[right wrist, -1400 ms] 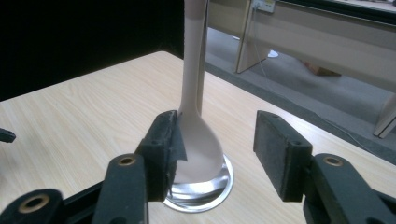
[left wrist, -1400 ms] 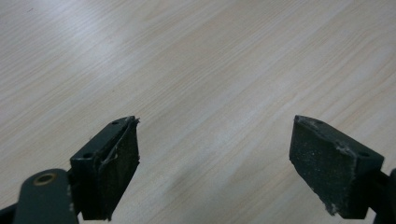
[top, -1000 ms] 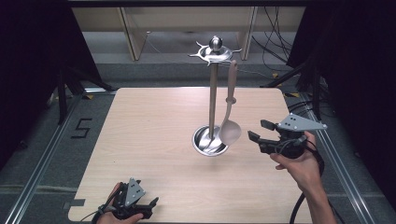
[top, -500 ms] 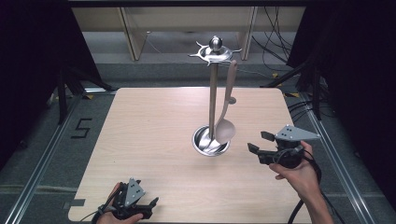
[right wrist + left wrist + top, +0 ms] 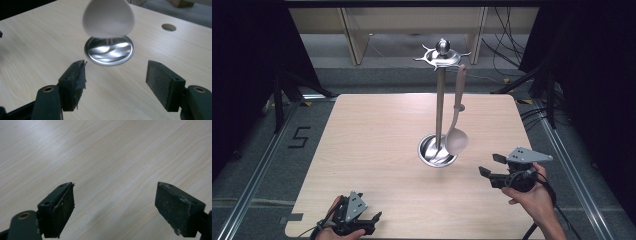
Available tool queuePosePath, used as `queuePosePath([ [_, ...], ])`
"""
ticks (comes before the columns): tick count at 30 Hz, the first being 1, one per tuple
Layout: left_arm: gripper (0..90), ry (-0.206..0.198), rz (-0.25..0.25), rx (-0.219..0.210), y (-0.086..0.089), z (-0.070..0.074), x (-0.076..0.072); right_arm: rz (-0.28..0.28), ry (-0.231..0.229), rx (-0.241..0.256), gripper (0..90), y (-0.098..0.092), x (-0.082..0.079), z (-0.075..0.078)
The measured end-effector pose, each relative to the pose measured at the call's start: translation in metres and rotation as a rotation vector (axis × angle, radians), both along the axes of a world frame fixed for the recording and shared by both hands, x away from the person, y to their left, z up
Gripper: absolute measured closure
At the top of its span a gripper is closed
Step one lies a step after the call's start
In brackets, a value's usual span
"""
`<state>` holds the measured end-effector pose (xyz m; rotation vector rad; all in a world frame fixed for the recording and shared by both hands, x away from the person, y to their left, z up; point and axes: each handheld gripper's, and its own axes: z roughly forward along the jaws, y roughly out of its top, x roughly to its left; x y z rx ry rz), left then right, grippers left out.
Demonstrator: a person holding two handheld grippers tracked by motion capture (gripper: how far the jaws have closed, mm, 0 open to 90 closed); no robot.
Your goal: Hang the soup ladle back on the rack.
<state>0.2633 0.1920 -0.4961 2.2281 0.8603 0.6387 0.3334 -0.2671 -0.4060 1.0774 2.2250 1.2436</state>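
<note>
So: left gripper (image 5: 374,218) sits at the table's (image 5: 362,145) near edge, jaws wide apart, holding nothing. Ladle (image 5: 456,131) hangs from the rack (image 5: 440,105) mid-table, bowl over the base. Right gripper (image 5: 486,165) near it, jaws apart, holding nothing.

A big black number 5 (image 5: 298,137) is marked on the grey floor (image 5: 262,150), just left of the wooden table (image 5: 362,150), as the high view shows it. It is the only sign that can be read. The two gripper views show no words or numbers
</note>
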Motion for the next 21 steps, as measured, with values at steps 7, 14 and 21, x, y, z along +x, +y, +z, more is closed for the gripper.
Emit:
queuePosePath([
  [7, 15.5, -0.010, -0.021, 0.011, 0.001, 0.001, 0.001, 0.004, 0.052, -0.001, 32.1, -0.004, -0.005, -0.020],
  [14, 15.5, -0.013, -0.006, -0.003, -0.001, 0.000, 0.001, 0.009, 0.063, -0.024, 31.5, -0.006, -0.006, -0.034],
  [21, 15.5, -0.012, -0.011, -0.014, -0.001, -0.001, 0.001, 0.020, 0.087, -0.028, 30.6, -0.006, -0.006, -0.041],
])
